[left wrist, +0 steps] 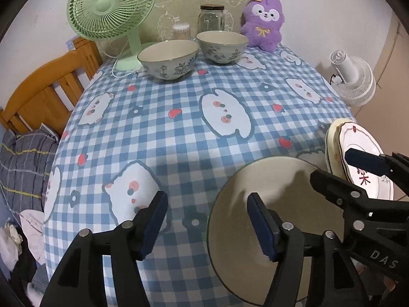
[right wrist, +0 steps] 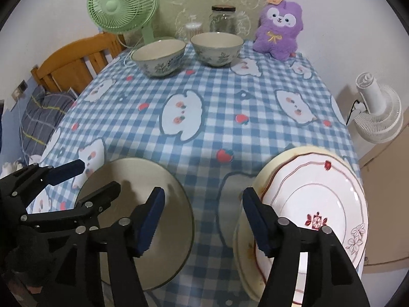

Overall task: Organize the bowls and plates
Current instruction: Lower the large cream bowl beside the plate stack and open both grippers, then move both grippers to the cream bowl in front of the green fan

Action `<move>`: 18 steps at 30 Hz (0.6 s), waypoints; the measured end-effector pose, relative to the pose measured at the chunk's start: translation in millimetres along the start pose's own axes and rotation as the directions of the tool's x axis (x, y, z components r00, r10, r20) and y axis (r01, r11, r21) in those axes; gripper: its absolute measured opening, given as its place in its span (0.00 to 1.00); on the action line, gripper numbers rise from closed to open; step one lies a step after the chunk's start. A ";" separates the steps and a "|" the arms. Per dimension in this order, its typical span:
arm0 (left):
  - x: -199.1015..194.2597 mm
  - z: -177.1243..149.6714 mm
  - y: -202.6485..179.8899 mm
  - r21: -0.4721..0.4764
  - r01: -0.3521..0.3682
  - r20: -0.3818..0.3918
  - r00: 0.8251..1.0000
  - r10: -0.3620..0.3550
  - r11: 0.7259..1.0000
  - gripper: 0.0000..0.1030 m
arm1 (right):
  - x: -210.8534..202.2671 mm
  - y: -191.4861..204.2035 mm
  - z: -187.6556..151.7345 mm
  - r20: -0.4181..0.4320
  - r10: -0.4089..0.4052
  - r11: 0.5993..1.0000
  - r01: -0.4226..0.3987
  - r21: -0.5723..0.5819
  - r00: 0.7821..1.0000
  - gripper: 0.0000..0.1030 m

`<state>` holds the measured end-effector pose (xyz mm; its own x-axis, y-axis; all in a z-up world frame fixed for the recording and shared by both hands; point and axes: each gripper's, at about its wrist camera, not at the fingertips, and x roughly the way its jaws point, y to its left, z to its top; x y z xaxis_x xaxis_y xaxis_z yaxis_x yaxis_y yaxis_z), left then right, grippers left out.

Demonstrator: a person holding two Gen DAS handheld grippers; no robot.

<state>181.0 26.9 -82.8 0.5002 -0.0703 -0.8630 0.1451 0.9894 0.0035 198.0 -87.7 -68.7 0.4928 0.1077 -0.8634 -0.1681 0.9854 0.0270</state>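
Note:
A plain beige plate (left wrist: 271,204) lies on the checked tablecloth (left wrist: 179,128) near the front edge; it also shows in the right wrist view (right wrist: 153,179). A white plate with red flowers (right wrist: 317,204) rests tilted on a cream plate (right wrist: 242,250) at the front right. Two floral bowls (left wrist: 168,58) (left wrist: 222,46) stand at the back. My left gripper (left wrist: 207,220) is open, its right finger over the beige plate's left part. My right gripper (right wrist: 203,220) is open between the beige plate and the stacked plates; it holds nothing.
A green fan (left wrist: 110,7), a glass jar (left wrist: 211,18), a cotton swab box (left wrist: 181,31) and a purple plush (left wrist: 264,23) line the back edge. A wooden bed frame (left wrist: 48,87) is on the left. A white fan (left wrist: 355,79) stands right of the table.

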 end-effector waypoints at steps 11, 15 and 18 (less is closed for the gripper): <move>-18.2 24.9 10.0 -0.004 -0.015 0.048 0.999 0.015 1.000 0.75 | -25.2 0.0 23.6 0.098 0.008 1.000 -0.007 -0.009 0.995 0.77; -24.8 34.9 13.7 -0.015 -0.016 0.064 0.998 0.017 1.000 0.77 | -33.3 2.5 34.3 0.130 0.003 1.000 0.000 -0.018 0.991 0.79; -29.3 42.3 18.7 -0.032 -0.010 0.073 0.997 0.012 0.999 0.79 | -38.2 4.1 43.1 0.149 -0.005 1.000 0.009 -0.024 0.989 0.79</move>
<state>205.2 42.1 -36.1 0.5631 -0.0676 -0.8236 0.1129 0.9936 -0.0044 215.3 -82.2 -14.0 0.6154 0.1208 -0.7789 -0.1838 0.9829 0.0072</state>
